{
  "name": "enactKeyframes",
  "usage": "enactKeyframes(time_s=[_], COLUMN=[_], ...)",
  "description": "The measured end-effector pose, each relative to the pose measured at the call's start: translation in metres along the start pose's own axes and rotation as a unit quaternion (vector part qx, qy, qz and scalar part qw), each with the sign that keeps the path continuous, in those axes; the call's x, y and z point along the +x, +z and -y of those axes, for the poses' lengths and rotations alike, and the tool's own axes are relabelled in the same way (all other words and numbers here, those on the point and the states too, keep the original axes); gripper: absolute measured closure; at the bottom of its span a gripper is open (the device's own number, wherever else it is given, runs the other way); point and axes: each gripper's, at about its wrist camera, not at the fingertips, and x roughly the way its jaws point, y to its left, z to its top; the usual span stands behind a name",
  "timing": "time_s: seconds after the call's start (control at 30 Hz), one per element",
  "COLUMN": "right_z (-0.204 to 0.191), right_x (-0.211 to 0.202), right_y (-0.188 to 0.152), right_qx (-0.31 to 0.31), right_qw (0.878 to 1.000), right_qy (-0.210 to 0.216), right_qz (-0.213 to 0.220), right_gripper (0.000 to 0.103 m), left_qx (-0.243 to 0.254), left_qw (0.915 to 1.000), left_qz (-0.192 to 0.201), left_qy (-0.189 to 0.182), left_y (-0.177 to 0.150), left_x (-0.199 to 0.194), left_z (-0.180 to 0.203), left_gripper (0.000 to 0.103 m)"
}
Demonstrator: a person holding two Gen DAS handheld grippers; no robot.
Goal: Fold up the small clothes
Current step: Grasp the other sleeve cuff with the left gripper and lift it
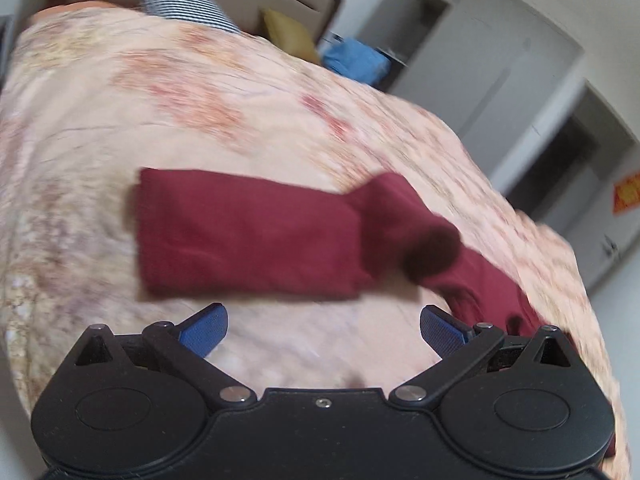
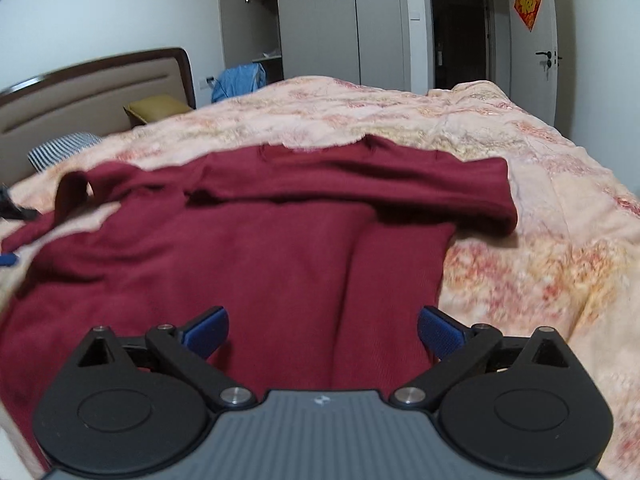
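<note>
Both grippers are spread wide, holding nothing. The left gripper point(image 1: 323, 332) hovers over bare quilt point(image 1: 240, 88), the dark red sweater point(image 1: 248, 236) lying just ahead of its fingertips, one sleeve across. The right gripper point(image 2: 322, 332) hangs directly above the sweater's body. Best bet: pinch a single edge cleanly, lift low, and avoid dragging the quilt.

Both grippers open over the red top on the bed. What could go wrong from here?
1. The maroon garment lies on a soft quilt; a pinch might catch the quilt too.
2. The right sleeve is already folded across, with layers stacked. The right gripper, open above the body, may lift only one layer and undo the fold.
3. The left wrist view is motion-blurred; the left gripper, open near the other sleeve, could miss the edge.
</note>
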Motion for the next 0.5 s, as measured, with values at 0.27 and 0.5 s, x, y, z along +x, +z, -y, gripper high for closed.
enactKeyframes(time_s=[0.27, 0.5], right_z=[-0.001, -0.002], right_x=[0.004, 0.005], right_y=[-0.012, -0.014], right_qx=[-0.013, -0.017], right_qw=[1.0, 1.0], right_qy=[-0.006, -0.008], right_qz=[0.014, 0.014], right_gripper=[0.0, 0.0], left_qx=[-0.118, -0.134], left_qw=[0.9855, 0.9774], left_qz=[0.076, 0.117], left_qy=[0.096, 0.114], left_y=[0.014, 0.024], left_x=[0.006, 0.006], left_z=[-0.021, -0.037], left_gripper=[0.035, 0.092])
